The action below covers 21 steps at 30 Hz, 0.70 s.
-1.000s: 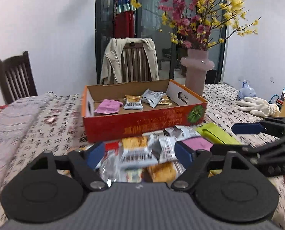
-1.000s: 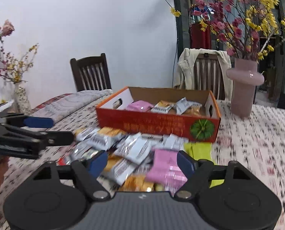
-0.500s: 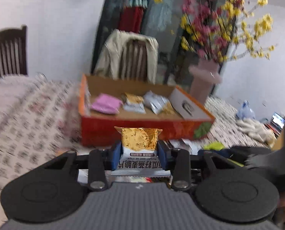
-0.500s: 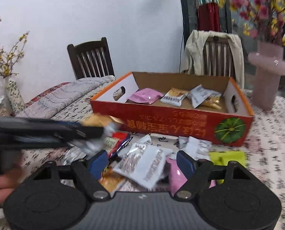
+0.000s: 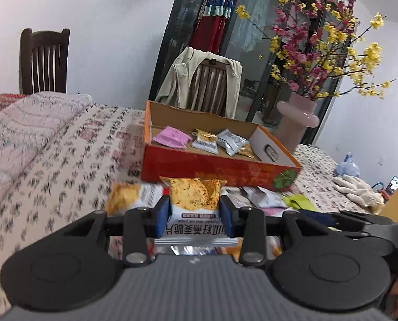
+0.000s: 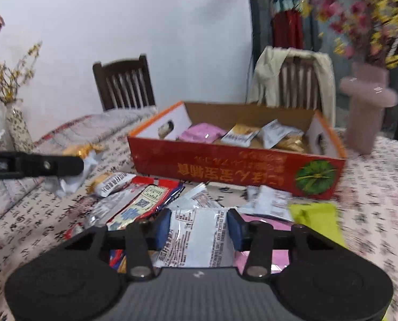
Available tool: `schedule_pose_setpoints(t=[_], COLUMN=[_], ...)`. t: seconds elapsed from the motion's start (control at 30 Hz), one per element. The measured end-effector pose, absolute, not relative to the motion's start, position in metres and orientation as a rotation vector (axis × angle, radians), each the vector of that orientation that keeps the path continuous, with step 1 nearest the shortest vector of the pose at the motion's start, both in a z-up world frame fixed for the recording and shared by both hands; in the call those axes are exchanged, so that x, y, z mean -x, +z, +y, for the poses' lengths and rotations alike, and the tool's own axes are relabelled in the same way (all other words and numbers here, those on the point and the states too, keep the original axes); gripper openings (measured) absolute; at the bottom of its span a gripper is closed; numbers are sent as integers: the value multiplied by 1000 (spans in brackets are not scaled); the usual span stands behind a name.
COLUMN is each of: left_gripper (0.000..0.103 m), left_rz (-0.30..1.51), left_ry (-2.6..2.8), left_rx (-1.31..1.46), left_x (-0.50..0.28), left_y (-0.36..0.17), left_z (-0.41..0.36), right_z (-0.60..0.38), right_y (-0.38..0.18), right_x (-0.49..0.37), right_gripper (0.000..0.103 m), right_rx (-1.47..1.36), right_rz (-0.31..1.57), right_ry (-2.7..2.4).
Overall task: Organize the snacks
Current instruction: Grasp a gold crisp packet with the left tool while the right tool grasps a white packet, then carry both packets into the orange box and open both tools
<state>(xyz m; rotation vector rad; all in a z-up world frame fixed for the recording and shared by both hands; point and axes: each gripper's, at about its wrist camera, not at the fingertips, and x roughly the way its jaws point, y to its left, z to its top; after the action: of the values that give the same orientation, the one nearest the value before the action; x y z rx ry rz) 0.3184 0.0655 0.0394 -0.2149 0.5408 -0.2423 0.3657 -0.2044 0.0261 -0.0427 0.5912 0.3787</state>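
Step in hand: pickup, both sides. Left gripper [image 5: 194,215] clamped on orange-gold foil snack packet [image 5: 194,196], raised just before red cardboard box [image 5: 215,169]. Right gripper [image 6: 198,230] closing, white printed foil packet [image 6: 196,238] between pads, amid loose pile before box. Next: carry both over box wall, release inside.

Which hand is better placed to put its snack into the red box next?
Left, probably. The left gripper already holds the orange packet lifted, facing the red box. The right gripper is closing on a white packet low among the pile.
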Motion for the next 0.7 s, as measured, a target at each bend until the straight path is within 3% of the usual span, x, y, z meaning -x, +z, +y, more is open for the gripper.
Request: schedule_pose_setpoints(t=[0.43,0.7], left_gripper=[40,40], left_rz=[596,604], left_ry=[-287,-253], left_rx=[201,185], left_x=[-209,-191], left_y=[25,28], left_z=[21,9], right_z=[-287,-310], right_y=[44,47], right_x=[-230,-192], right_gripper=[45,45], right_rx=[-89,-114], right_rz=[507,468], right_ry=[262,288])
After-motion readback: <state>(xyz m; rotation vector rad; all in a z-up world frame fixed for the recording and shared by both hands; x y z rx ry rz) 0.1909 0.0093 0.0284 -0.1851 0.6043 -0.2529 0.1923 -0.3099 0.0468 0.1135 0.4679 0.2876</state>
